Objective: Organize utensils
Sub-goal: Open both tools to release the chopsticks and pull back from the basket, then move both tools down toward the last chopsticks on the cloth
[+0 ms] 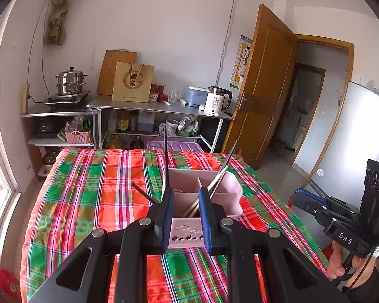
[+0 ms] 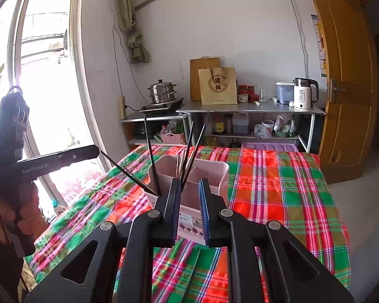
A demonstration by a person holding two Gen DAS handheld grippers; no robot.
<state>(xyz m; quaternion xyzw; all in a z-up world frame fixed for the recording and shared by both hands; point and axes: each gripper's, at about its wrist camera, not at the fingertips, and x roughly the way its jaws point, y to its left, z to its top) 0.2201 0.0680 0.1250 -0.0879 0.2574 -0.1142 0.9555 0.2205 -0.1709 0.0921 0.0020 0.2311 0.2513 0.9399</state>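
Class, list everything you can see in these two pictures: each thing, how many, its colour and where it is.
Holder: one, pink, on the cloth.
Chopsticks: several, black and pale, standing in the holder.
Cloth: one, red-green plaid, over the table.
Steamer: one, steel, on the hob.
Bag: one, tan, on the counter.
Board: one, wooden, behind the bag.
Kettle: one, white, counter's right end.
Basket: one, pink, lower shelf.
Door: one, brown, open.
Left gripper: fingers apart, empty.
Right gripper: fingers apart, empty.
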